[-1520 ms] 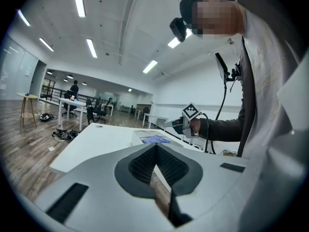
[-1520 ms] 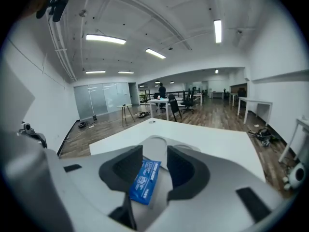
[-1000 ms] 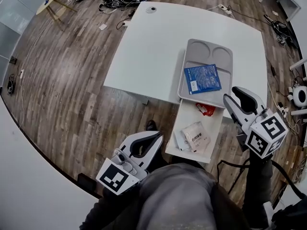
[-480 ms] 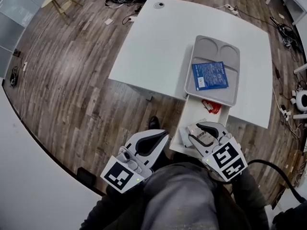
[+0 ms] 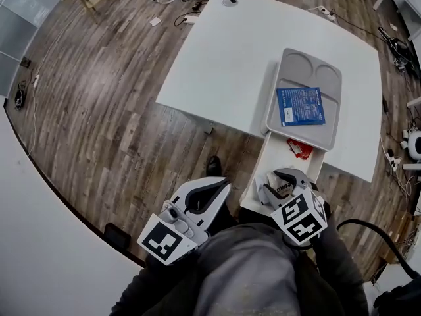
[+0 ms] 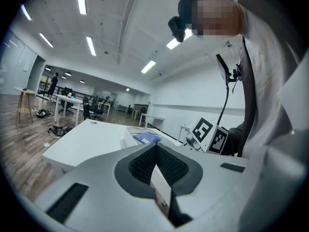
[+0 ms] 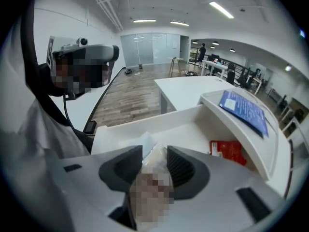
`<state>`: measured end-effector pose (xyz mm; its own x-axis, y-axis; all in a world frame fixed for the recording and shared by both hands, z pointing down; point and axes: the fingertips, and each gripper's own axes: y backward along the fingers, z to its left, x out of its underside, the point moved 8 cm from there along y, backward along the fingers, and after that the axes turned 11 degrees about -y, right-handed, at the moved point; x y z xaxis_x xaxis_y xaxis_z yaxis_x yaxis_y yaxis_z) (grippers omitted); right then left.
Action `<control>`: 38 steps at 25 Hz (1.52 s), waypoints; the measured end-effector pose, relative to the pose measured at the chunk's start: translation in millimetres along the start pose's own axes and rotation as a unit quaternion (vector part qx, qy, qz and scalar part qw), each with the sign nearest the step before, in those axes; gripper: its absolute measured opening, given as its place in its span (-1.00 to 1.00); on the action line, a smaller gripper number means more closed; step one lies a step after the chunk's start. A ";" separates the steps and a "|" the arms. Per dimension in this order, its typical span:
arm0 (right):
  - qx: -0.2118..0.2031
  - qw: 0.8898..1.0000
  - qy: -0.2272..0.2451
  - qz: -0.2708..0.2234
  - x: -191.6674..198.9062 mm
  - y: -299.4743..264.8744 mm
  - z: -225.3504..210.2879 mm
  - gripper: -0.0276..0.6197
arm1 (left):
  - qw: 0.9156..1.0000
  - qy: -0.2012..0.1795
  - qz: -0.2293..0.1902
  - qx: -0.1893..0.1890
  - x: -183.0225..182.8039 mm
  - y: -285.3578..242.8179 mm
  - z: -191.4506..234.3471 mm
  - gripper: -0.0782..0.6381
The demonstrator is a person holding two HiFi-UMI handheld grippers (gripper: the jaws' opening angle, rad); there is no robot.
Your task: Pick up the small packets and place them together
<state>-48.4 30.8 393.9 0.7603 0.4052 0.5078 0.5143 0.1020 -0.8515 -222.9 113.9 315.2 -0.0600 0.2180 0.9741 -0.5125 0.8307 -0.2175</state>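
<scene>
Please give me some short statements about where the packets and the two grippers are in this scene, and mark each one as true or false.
1. The blue packet lies on the grey tray. True.
2. The red packet lies on the grey tray too. False: it lies in the white drawer, below the tray's near edge.
3. A white packet stands between the jaws of the right gripper. True.
4. The left gripper holds a packet. False: nothing is between its jaws, and it hangs beside the drawer, close to the person's body.
</scene>
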 end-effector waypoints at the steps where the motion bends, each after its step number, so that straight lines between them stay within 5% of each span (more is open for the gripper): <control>1: 0.004 1.000 -0.001 0.003 -1.2 -1.3 -0.6 -0.43 | 1.000 0.001 0.000 0.000 -0.1 0.1 2.1 -0.79; 6: 0.024 1.000 0.001 0.016 -3.2 -4.5 -2.7 -0.45 | 1.000 0.000 0.000 0.005 -0.5 -1.8 7.8 -0.79; 13: 0.047 0.999 -0.013 -0.007 -6.8 5.7 -11.1 -0.85 | 1.000 -0.002 0.001 0.008 -3.2 -5.0 10.6 -0.79; 20: 0.021 0.991 -0.074 -0.110 -20.0 46.3 -19.7 -0.86 | 1.000 -0.015 -0.005 0.015 -7.7 -11.0 5.7 -0.79; 26: 0.013 0.978 -0.070 -0.195 -50.6 88.6 -28.2 -0.86 | 0.999 -0.027 -0.013 0.023 -19.6 -17.3 -2.8 -0.79; 31: 0.079 0.963 -0.066 -0.249 -71.5 125.2 -76.2 -0.86 | 0.999 -0.037 -0.008 0.025 -27.6 -16.2 0.6 -0.79; 35: 0.171 0.952 -0.064 -0.246 -75.1 137.0 -124.9 -0.86 | 0.999 -0.031 -0.001 0.017 -25.7 -11.8 7.2 -0.79; 38: 0.194 0.950 -0.066 -0.237 -80.3 126.5 -144.7 -0.86 | 1.000 -0.023 0.006 0.009 -22.7 -9.0 14.8 -0.79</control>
<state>13.0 -120.3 264.3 0.4104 0.3373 0.8473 0.5816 0.6188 -0.5280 -229.6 93.9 296.0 -0.1055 0.2040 0.9733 -0.5264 0.8189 -0.2287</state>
